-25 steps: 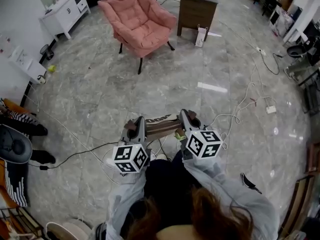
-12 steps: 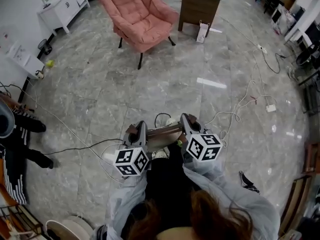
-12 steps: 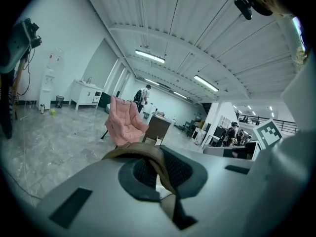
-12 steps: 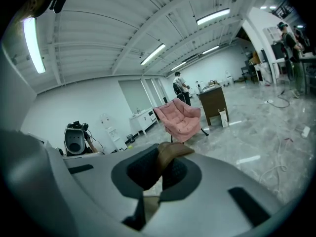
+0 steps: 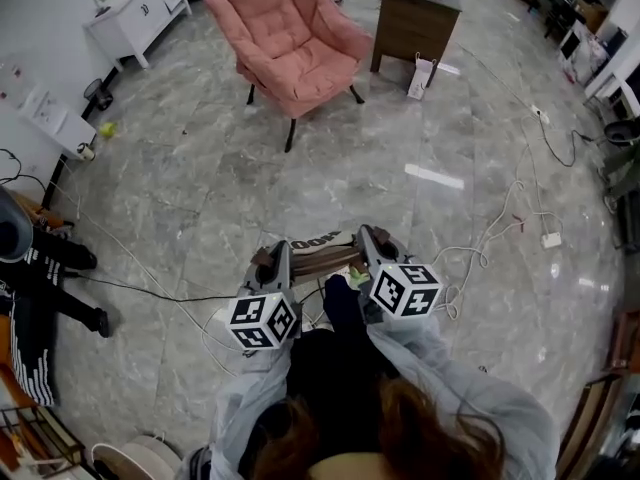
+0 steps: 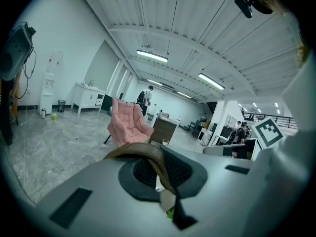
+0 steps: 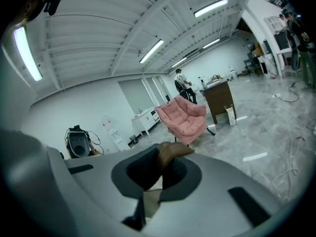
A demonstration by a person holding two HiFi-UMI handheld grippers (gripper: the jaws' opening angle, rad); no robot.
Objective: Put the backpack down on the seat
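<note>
Two grippers share one load: the left gripper (image 5: pixel 277 258) and the right gripper (image 5: pixel 373 246) are each clamped tight on the backpack strap (image 5: pixel 322 252), a flat, leathery-looking brown band stretched between them with print along it. The bag's body must hang below, at the person's front, though I can't make it out; it is well apart from the seat. I'd call this the carrying step, with nothing set down yet. Next it needs bringing across the glossy grey marble floor (image 5: pixel 200 188) to the pink armchair (image 5: pixel 296 48), plump and quilted on thin dark legs, then lowering onto the cushion.
</note>
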